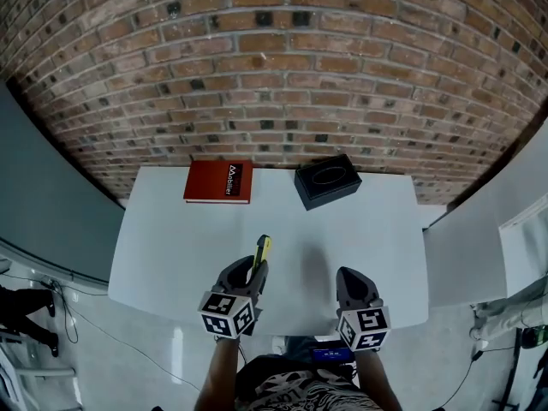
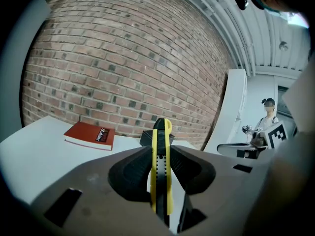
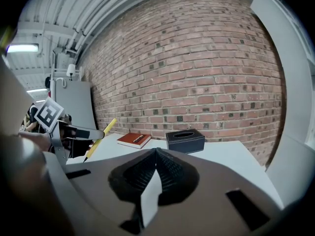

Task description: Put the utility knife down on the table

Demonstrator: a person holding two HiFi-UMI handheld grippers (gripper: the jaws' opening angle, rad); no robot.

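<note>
The left gripper's (image 1: 253,274) jaws clamp the yellow-and-black plastic utility knife (image 2: 161,171), which juts past their tips, so it is best lowered flat onto the white tabletop (image 1: 368,229) beneath before they part, with the right gripper's (image 1: 353,276) empty, closed jaws held aside.

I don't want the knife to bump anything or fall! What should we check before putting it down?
1. Knife held tight: ok. The fingers of the left gripper are shut on the yellow and black utility knife.
2. Landing spot free: ok. The white table is bare just ahead of the knife.
3. Other things out of the way: ok. The red book and the black tissue box sit at the far edge.
4. Other gripper clear: ok. The right gripper is shut, empty and off to the side.
5. Blade pulled in: cannot tell.
</note>
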